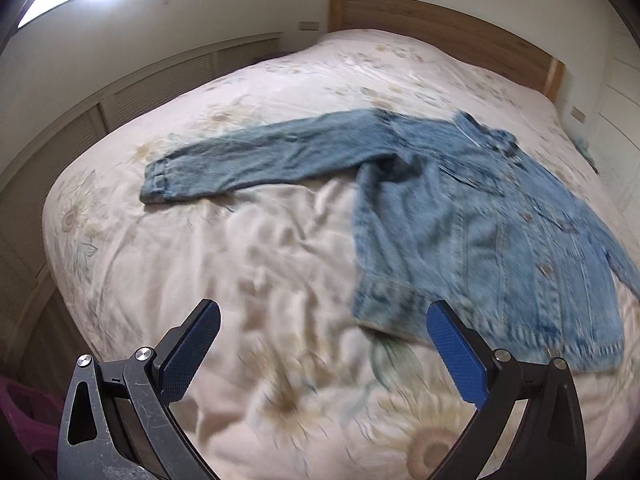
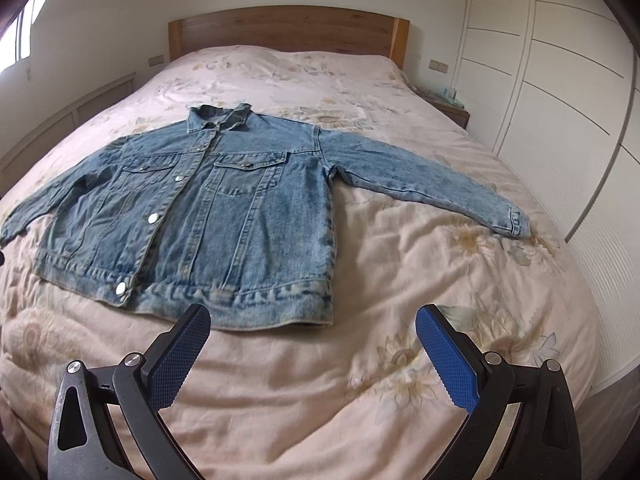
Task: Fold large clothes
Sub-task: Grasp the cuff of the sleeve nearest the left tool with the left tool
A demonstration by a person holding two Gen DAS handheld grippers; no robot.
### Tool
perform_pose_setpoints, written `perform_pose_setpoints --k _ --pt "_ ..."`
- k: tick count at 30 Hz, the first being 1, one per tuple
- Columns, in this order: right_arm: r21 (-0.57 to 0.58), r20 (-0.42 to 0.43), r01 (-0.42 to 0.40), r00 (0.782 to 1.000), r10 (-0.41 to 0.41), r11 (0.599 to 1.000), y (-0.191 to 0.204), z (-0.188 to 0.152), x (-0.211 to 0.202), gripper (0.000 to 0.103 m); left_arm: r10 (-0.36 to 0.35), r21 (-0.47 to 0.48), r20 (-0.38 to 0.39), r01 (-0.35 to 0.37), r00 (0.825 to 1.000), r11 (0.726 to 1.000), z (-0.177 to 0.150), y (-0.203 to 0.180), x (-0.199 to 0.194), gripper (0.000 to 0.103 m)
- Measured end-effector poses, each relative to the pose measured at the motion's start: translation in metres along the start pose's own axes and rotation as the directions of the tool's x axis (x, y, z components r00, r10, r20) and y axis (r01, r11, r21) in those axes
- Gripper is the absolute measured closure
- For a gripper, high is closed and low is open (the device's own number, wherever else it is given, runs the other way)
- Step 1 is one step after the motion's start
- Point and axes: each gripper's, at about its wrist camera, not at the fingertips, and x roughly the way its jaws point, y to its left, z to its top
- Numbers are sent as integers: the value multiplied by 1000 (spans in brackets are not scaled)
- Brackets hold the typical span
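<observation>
Lying flat on the bed (image 2: 400, 380): denim jacket (image 2: 224, 208), front up, buttoned, both sleeves spread.

Collar points toward the wooden headboard (image 2: 288, 32); hem faces the foot edge of the bed. One sleeve reaches toward the wardrobe-side edge, the other toward the window-side edge. Left gripper (image 1: 322, 322) above the bedspread just short of the hem corner, fingers (image 1: 192, 348) wide apart, nothing held; view blurred. Right gripper (image 2: 314, 326) near the hem, fingers (image 2: 448, 360) wide apart, empty.
</observation>
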Motion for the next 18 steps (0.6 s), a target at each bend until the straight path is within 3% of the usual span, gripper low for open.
perform_pose_setpoints --k 4,11,18 --pt "17 -11 19 1000 -19 1000 -6 13 19 0 4 -105 23 -1 1000 994 25 32 25 1" --pt "32 -38 59 998 -58 998 -16 31 53 0 -53 -313 -54 33 997 949 65 91 90 1" --pt "32 -50 99 994 -97 995 -26 44 77 0 -85 -555 -46 45 995 831 81 157 140 2"
